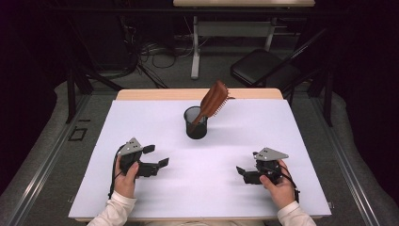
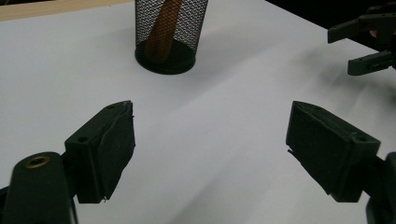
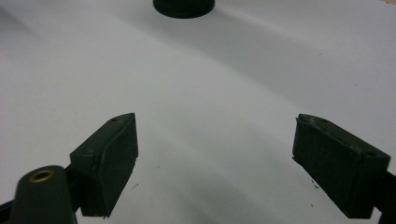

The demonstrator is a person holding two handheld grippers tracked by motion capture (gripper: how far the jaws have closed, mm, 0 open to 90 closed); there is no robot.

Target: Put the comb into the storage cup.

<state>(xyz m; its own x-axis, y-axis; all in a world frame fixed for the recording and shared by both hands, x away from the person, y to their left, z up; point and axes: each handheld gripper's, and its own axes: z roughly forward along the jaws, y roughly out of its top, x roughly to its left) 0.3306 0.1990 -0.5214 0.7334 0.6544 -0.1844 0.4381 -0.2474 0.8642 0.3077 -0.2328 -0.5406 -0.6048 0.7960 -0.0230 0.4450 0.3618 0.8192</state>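
We see a wooden hairbrush (image 1: 214, 101) standing handle-down in a black mesh cup (image 1: 195, 123) near the far middle of the white bench (image 1: 141, 197). The brush leans to the right, its bristled head well above the cup's rim and its bristles facing right. In the left gripper view the brown handle shows through the mesh of the cup (image 2: 170, 28), reaching down to the cup's floor.

Both of our hands rest toward the near edge, well apart from the cup and from each other. The left tongs (image 1: 156, 156) point rightward and slightly away from us, jaws wide apart with nothing between them; in their own view only bare bench lies between the two black pads. The right tongs (image 1: 243, 173) point leftward, jaws likewise spread and empty, and they also show at the upper right of the left gripper view (image 2: 369, 44). The cup's base (image 3: 184, 7) sits at the top of the right gripper view.
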